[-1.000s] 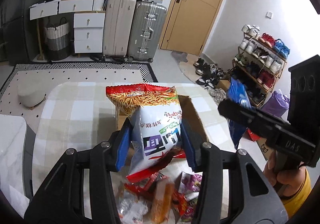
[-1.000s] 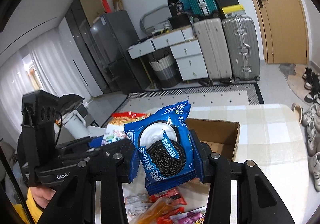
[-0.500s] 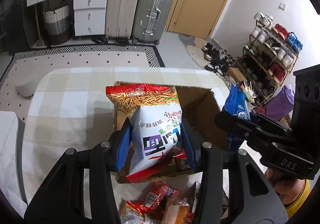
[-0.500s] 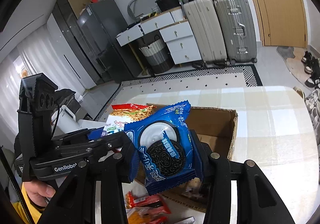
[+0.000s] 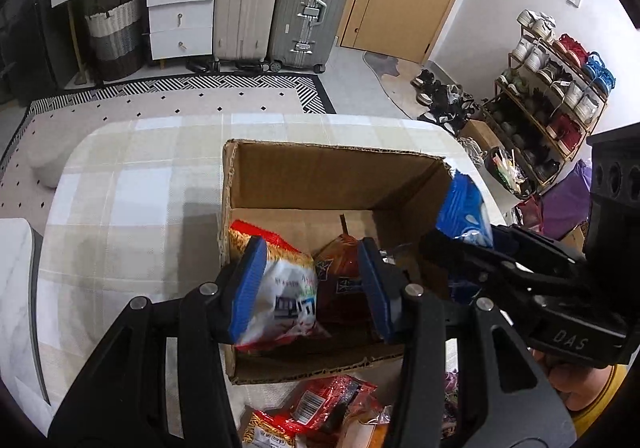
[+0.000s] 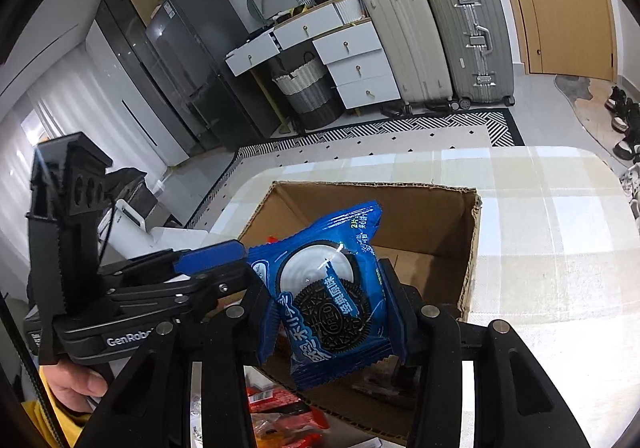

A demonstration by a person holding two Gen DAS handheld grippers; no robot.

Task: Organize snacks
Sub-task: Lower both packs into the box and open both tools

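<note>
Cardboard walls stand around my left gripper [image 5: 312, 284], which I hold low inside the open box [image 5: 336, 172]; its blue pads look set against the red-and-white noodle bag [image 5: 276, 288], though that bag leans on the left pad and I cannot tell whether the right pad presses it, since a dark red packet [image 5: 340, 280] on the box floor sits just beside that pad. To the right, my right gripper [image 6: 326, 312] pinches the blue Oreo pack [image 6: 328, 300] upright, poised over the near right part of the box. I judge this the dropping-in step: next I should spread the left fingers, lift clear, then lower and let go the Oreo pack; more loose snacks [image 5: 328, 412] wait on the near side of the checked table [image 5: 120, 188]
</note>
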